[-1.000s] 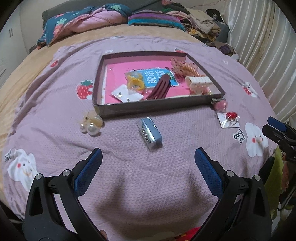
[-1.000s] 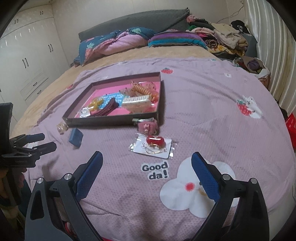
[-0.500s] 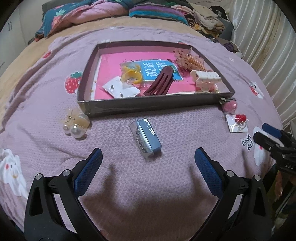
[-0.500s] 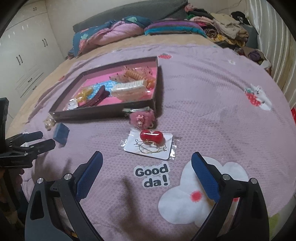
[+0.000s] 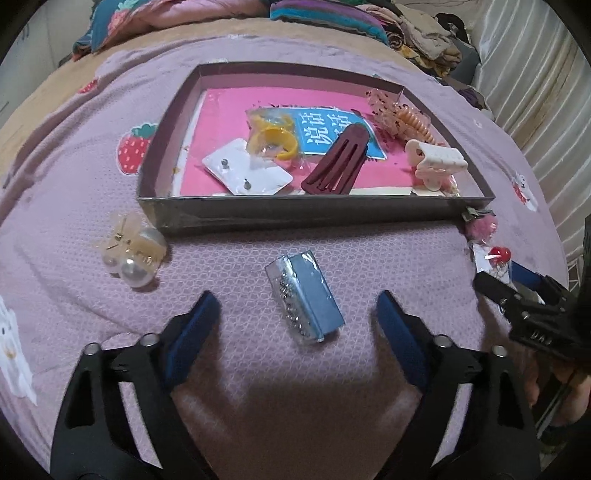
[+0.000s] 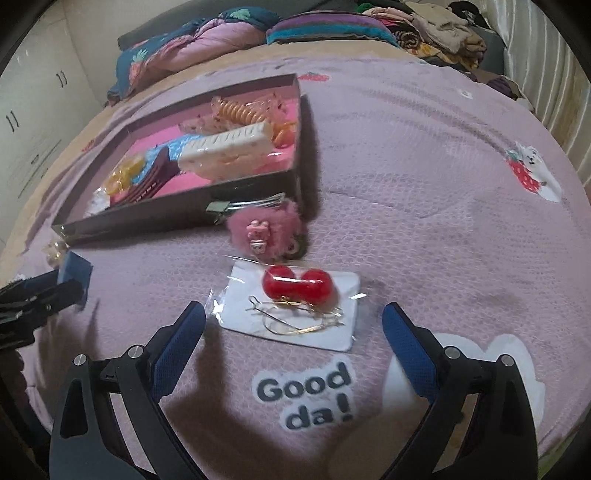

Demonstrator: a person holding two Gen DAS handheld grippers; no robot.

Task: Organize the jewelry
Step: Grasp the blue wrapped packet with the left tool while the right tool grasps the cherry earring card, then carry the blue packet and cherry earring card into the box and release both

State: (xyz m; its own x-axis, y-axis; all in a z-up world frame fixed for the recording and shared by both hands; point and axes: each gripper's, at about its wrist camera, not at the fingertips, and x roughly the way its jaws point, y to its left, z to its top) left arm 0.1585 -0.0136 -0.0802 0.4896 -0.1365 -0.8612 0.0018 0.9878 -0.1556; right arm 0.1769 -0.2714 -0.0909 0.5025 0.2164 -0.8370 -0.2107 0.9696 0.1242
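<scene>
A blue hair clip (image 5: 304, 297) in clear wrap lies on the purple blanket, just ahead of my left gripper (image 5: 297, 308). Its jaws are closing, still apart from the clip on both sides. My right gripper (image 6: 293, 325) stands open over a white card with red bead earrings (image 6: 295, 304), the pads not touching it. A pink fluffy clip (image 6: 266, 229) lies beside the dark tray (image 5: 295, 212), which holds several hair clips and an earring card. Pearl earrings (image 5: 135, 254) rest left of the tray.
Folded quilts (image 6: 192, 48) and piled clothes (image 6: 436, 33) lie at the far end of the bed. A curtain (image 5: 546, 103) hangs on the right. White cupboards (image 6: 33, 122) stand to the left. The right gripper also shows at the edge in the left wrist view (image 5: 528, 295).
Both grippers have come lower and closer to the blanket. The left jaws have narrowed around the blue clip. The red earring card now sits between the right gripper's fingers.
</scene>
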